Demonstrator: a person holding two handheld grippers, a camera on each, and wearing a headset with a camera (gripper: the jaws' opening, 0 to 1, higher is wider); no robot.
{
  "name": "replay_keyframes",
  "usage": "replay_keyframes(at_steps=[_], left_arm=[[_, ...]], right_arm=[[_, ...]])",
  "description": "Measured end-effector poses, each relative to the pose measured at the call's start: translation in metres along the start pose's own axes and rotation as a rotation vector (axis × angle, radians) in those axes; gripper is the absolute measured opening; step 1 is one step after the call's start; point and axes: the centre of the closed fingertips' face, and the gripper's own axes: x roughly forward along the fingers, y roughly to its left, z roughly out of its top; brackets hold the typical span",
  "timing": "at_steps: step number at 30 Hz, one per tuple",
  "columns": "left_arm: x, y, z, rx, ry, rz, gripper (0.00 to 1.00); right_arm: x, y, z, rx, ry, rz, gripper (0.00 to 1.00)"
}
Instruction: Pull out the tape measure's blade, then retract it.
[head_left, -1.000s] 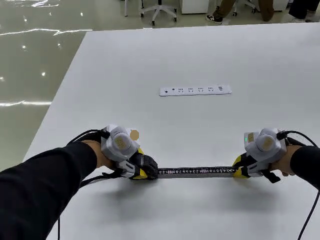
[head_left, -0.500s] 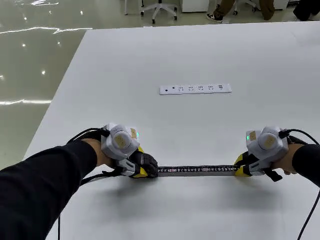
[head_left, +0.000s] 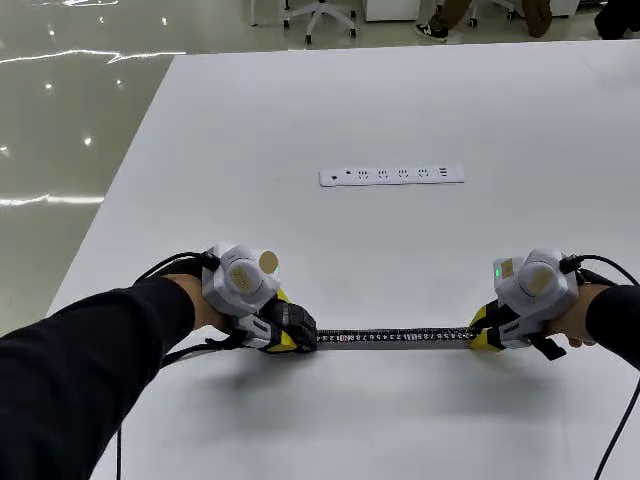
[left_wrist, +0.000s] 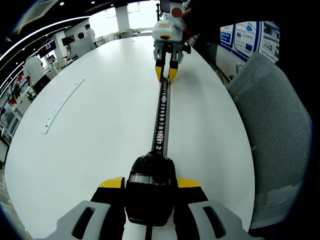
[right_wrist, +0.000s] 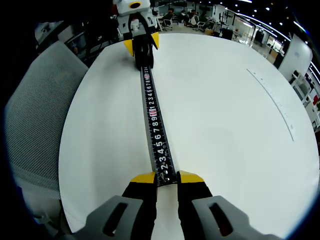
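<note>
A black tape measure case (head_left: 292, 325) rests on the white table (head_left: 400, 100), and my left gripper (head_left: 284, 338) is shut on it. In the left gripper view the case (left_wrist: 150, 185) sits between the yellow-tipped jaws of the left gripper (left_wrist: 150, 182). The black blade (head_left: 395, 338) with white numbers lies flat on the table, stretched to the right. My right gripper (head_left: 483, 338) is shut on the blade's end (right_wrist: 165, 175). The blade (right_wrist: 151, 110) runs from the right gripper (right_wrist: 167, 177) to the left gripper (right_wrist: 141, 42) opposite. From the other side, the blade (left_wrist: 162, 115) reaches the right gripper (left_wrist: 165, 75).
A white power strip (head_left: 392, 176) lies further back at mid-table. The table's left edge (head_left: 110, 200) drops to a shiny floor. A grey mesh chair (left_wrist: 280, 135) stands at the near edge. Cables trail from both grippers.
The right gripper has crept slightly to the right with the blade's end. The left gripper and the case have stayed in place.
</note>
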Motion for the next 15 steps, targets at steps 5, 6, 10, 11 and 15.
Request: replay_keyframes(at_steps=[5,6,10,11,15], left_arm=[[0.0003,0.0002,-0.0002,0.001,0.000,-0.002,0.33],[0.0002,0.0002,-0.0002,0.001,0.000,-0.001,0.33],[0.0003,0.0003,0.0001,0.001,-0.003,0.001,0.33],[0.0002,0.0002,0.0002,0.001,-0.004,0.002,0.33],[0.0001,0.0001,0.0003,-0.001,-0.009,0.004,0.33]], right_arm=[[0.0004,-0.0013,-0.0007,0.005,0.000,0.000,0.10],[0.0004,-0.0015,-0.0009,0.005,0.000,0.000,0.10],[0.0009,-0.0028,-0.0020,0.011,-0.002,-0.003,0.10],[0.0009,-0.0029,-0.0021,0.011,-0.002,-0.004,0.10],[0.0005,-0.0026,-0.0021,0.017,-0.001,-0.006,0.10]])
